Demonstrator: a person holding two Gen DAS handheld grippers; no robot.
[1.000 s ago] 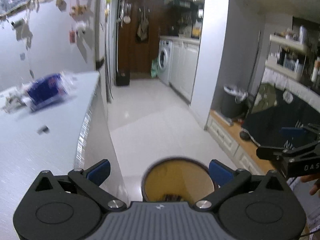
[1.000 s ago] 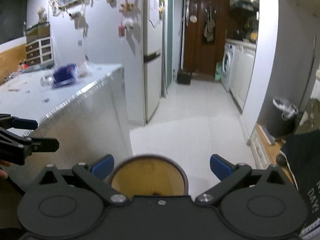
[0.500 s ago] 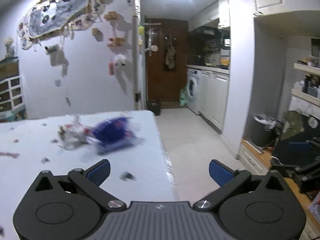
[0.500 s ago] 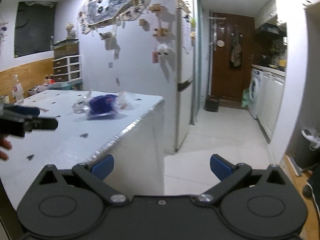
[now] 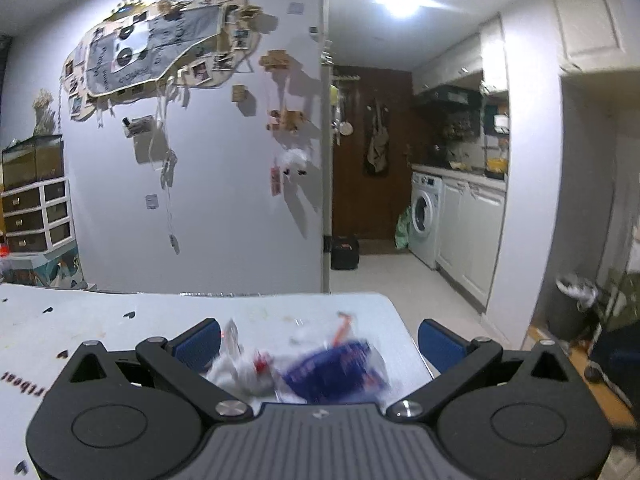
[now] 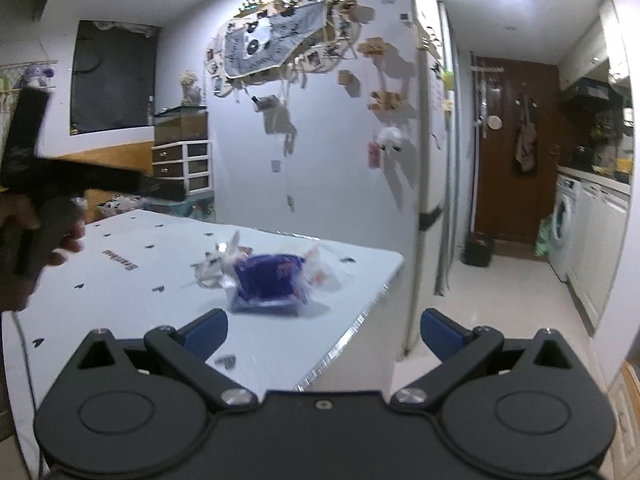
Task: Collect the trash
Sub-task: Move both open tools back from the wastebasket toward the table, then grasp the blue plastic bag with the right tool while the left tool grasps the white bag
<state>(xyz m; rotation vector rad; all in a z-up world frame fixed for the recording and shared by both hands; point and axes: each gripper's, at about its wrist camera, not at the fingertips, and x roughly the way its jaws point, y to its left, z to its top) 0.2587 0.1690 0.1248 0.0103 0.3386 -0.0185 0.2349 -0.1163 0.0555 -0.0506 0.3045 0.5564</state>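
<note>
A blue snack wrapper (image 5: pixel 332 372) with crumpled clear and white plastic (image 5: pixel 236 368) beside it lies on the white table (image 5: pixel 100 332). My left gripper (image 5: pixel 318 340) is open directly over this trash, which shows blurred between its fingers. In the right wrist view the same blue wrapper (image 6: pixel 272 280) sits near the table's right corner, ahead of my open right gripper (image 6: pixel 324 330), which holds nothing. The left gripper body and a hand (image 6: pixel 48 216) appear at the left edge there.
The table edge (image 6: pixel 360 320) drops to a pale tiled floor. A fridge (image 6: pixel 432 168) and decorated wall stand behind. A corridor leads to a brown door (image 5: pixel 372 168), a washing machine (image 5: pixel 426 216) and a dark lined bin (image 5: pixel 568 308) at right. Small dark scraps (image 6: pixel 226 360) dot the table.
Both views swung up and left from the brown bin on the floor to the table. The left gripper closed in on the blue wrapper, which now lies between its fingers.
</note>
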